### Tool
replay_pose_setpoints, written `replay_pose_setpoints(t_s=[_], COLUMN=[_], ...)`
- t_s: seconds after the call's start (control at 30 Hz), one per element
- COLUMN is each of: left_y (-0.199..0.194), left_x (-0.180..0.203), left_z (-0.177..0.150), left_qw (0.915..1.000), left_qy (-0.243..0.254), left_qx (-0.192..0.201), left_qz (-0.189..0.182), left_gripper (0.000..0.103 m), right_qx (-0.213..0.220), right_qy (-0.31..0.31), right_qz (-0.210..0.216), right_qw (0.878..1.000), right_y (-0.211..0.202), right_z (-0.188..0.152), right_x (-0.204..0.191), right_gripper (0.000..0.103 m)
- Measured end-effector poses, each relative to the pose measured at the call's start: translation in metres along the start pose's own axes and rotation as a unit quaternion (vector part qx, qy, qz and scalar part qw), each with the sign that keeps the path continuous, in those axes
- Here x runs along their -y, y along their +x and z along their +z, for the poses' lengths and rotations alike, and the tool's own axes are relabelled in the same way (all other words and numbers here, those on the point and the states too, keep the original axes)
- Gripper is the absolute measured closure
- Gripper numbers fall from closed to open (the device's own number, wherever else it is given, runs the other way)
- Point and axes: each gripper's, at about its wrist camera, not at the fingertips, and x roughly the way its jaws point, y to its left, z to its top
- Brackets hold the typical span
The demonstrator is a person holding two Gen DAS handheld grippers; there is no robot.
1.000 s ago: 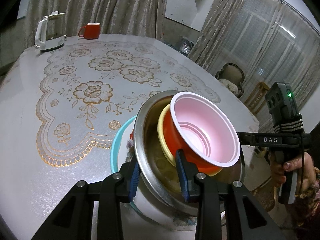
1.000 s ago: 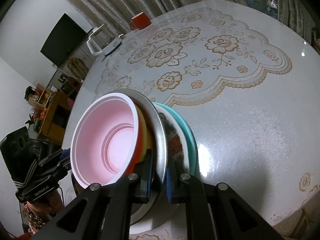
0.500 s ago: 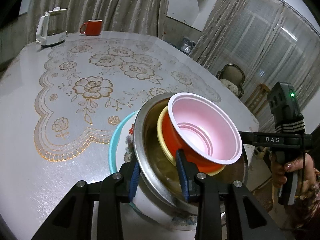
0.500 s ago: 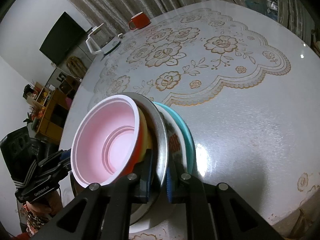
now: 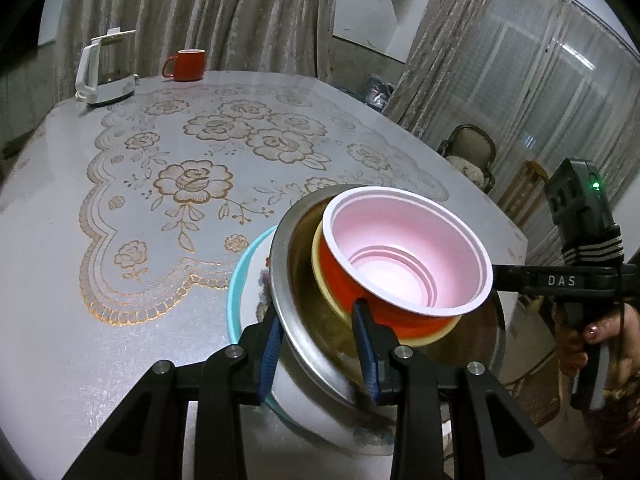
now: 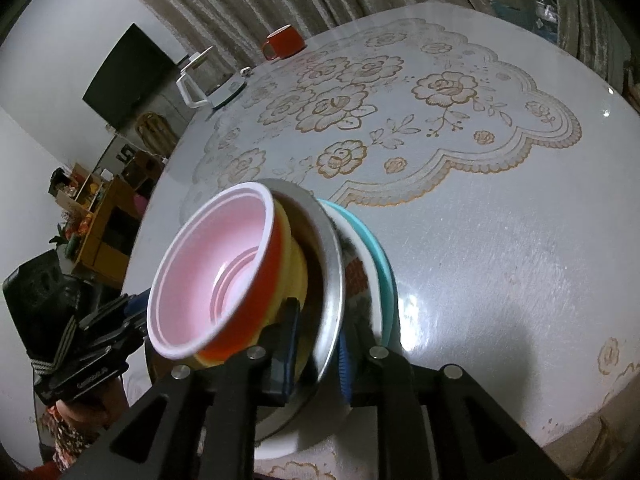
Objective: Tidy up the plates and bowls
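Bowls (image 5: 404, 264) nested in metal dish (image 5: 304, 320), stacked on plates (image 6: 382, 264) at counter (image 5: 120, 280) edge. Left hand-held gripper (image 5: 316, 344) narrow, loosely straddling dish rim. Right hand-held gripper (image 6: 316, 354) just easing open around rim, probably releasing settled stack.

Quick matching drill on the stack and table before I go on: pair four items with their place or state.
Items:
1. pink-lined bowl
2. steel dish
3. teal-rimmed plate
4. red mug

Places or states:
A. bottom of the stack, lying on the table
B. far end of the table, beside the white kettle
C. top of the stack, nested in a yellow bowl
D. rim between both tongs' blue pads

Pairs: 1-C, 2-D, 3-A, 4-B
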Motion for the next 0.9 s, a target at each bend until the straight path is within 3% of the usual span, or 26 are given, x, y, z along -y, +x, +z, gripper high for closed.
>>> replay_pose_setpoints(t_s=[0.1,0.23,0.53,0.6,0.73,0.9], left_y=[-0.003,-0.004,-0.007,-0.01,-0.019,-0.032], left_x=[0.0,0.004,0.011,0.011,0.005,0.005], left_z=[-0.004,-0.008,-0.01,-0.012,-0.018,-0.023], left_qw=[1.0,0.9996,0.9987,0.9981,0.9974,0.994], left_qy=[-0.002,0.013,0.022,0.022,0.004,0.001], left_qx=[-0.003,0.005,0.003,0.002,0.01,0.022], left_qz=[0.004,0.024,0.045,0.057,0.071,0.107], left_gripper=[0.067,0.067,0.065,0.05,0.04,0.017], right_qx=[0.001,0.015,0.048,0.053,0.066,0.078], right_qy=[-0.009,-0.047,-0.038,-0.048,-0.061,-0.064], right_qz=[0.003,-0.025,-0.028,-0.049,-0.06,-0.059], right_qw=[1.0,0.998,0.998,0.996,0.994,0.993], right_y=[-0.002,-0.004,-0.006,-0.006,-0.011,-0.017], right_z=[-0.006,-0.015,-0.024,-0.027,-0.035,-0.044], right_x=[-0.003,-0.014,-0.014,-0.017,-0.022,-0.026], right_gripper=[0.084,0.085,0.082,0.071,0.067,0.067])
